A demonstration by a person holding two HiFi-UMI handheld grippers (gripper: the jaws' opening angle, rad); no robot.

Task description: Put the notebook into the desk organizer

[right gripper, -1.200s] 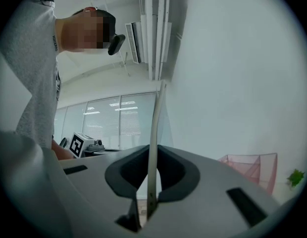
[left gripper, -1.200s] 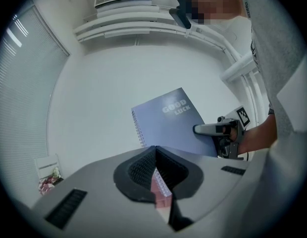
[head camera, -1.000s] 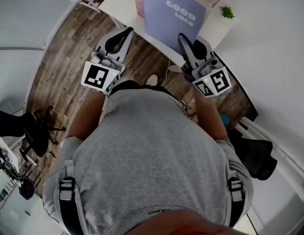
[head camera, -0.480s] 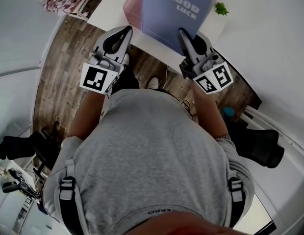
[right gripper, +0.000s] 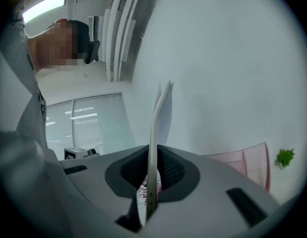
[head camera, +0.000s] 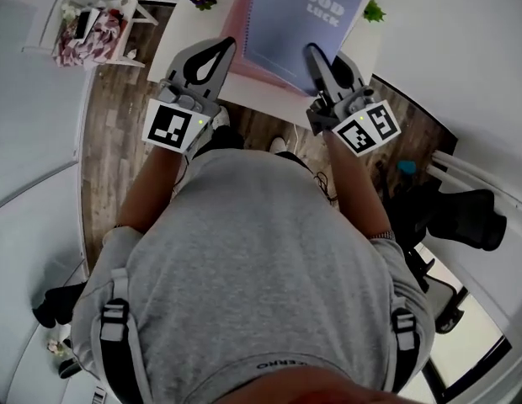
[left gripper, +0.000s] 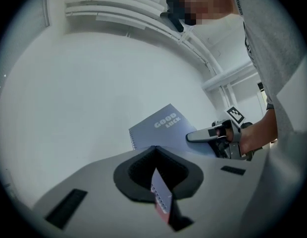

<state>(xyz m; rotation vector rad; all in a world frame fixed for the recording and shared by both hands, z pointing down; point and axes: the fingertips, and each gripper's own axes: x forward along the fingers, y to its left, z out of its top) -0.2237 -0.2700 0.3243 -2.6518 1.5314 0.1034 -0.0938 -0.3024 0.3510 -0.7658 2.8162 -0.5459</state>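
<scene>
Notebook (head camera: 301,25) lower corner clamped edge-on in right gripper (head camera: 315,57). Its long axis runs off toward 12 o'clock, tilted over the pink desk organizer (head camera: 234,25), which sits at about 11 o'clock from those jaws, partly under it. Right hand is nearer. Left gripper (head camera: 221,50) at 9 o'clock, jaws drawn together, empty. Notebook: thin, spiral-bound, matte lavender cover. Organizer: translucent pink plastic with dividers.
</scene>
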